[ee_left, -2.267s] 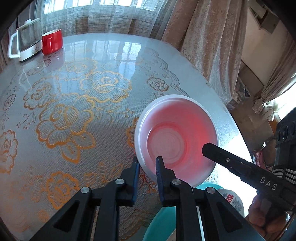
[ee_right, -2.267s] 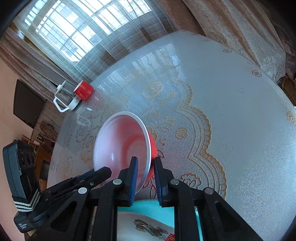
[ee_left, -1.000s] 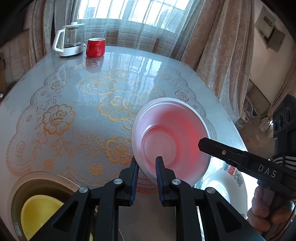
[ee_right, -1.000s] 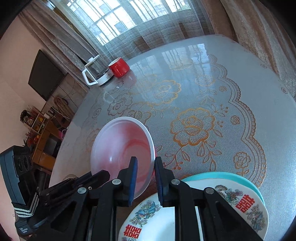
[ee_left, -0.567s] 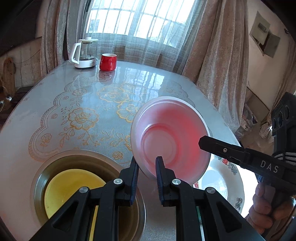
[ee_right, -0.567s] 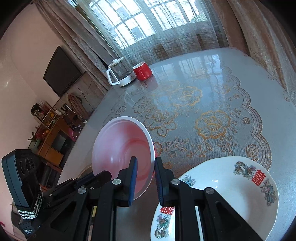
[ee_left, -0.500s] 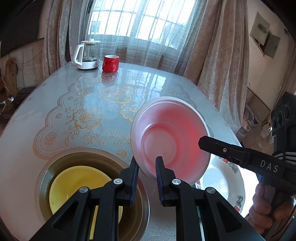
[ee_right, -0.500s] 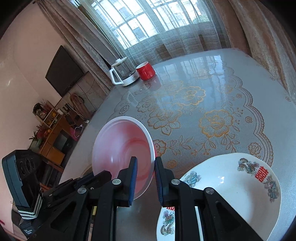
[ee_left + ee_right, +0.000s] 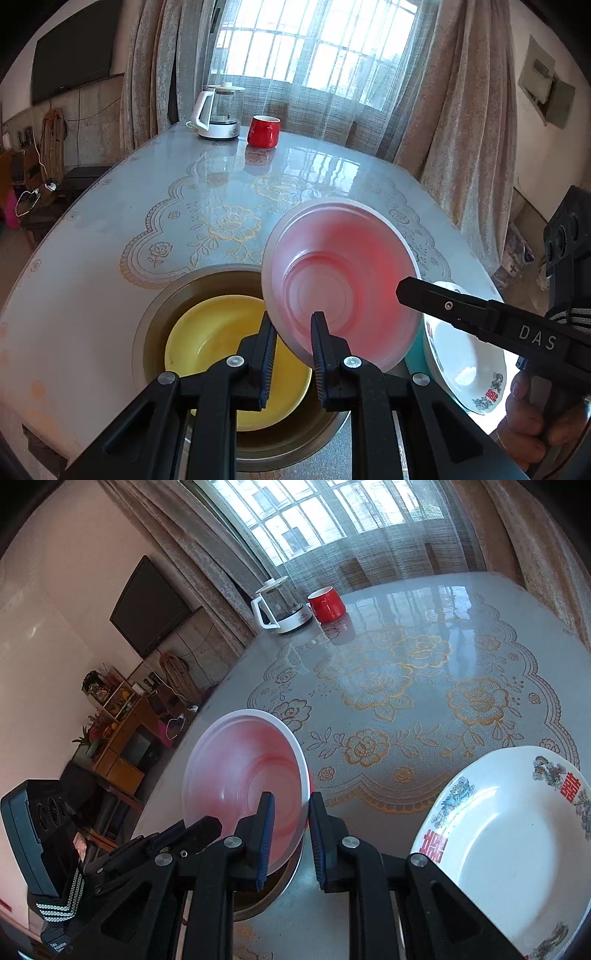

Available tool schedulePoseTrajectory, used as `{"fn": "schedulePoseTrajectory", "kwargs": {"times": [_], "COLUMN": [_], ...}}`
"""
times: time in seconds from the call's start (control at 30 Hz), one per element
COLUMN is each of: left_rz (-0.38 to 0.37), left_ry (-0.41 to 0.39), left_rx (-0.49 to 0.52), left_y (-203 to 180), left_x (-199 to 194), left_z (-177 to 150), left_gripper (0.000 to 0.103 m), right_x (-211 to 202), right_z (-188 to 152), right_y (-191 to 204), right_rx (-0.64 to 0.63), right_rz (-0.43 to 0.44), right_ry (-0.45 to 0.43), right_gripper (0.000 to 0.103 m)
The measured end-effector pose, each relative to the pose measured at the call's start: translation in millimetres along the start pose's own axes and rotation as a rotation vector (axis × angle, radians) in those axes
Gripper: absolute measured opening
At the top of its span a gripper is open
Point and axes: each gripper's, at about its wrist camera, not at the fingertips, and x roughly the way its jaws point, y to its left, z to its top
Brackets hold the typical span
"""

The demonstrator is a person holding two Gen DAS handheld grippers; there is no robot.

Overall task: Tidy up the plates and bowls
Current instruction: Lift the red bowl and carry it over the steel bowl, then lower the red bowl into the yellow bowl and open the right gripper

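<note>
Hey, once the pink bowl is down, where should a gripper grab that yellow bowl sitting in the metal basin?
Pinch the yellow bowl by its thin upper rim, coming from above at the near side; it sits low inside the round metal basin, whose wall blocks any sideways approach.

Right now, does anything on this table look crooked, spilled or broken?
Nothing looks spilled or broken. The only thing askew is the pink bowl, held tilted in the air by its rim between the left gripper and right gripper, above the metal basin holding a yellow bowl.
</note>
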Motion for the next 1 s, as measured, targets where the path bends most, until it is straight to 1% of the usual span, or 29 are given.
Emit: {"fn": "schedulePoseTrajectory", "kwargs": {"times": [0.5,0.77,0.9,1.0], "left_rz": [0.000,-0.027,-0.031,-0.027], "left_ry": [0.000,-0.033,-0.021,0.008], "left_rx": [-0.056,-0.118,-0.157,-0.166], "left_y": [32.4,63.7,77.5,78.9], "left_x": [-15.4,-33.0,-31.7,-23.7], "left_z": [-17.9,-19.8,-21.3,-25.8], "left_gripper": [0.017,0.017,0.017,0.017], "right_x": [15.2,24.4,34.7,45.4], "right_z": [-18.6,-21.9,-23.6,-27.5], "right_y": [24.4,44.1,47.6,45.1], "right_rx": [-0.004,-0.026,-0.025,-0.014], "right_rz": [0.023,0.078,0.100,0.088], "right_ry": [0.023,0.030,0.051,0.078], "right_gripper": [0.019,0.019,0.019,0.019]}}
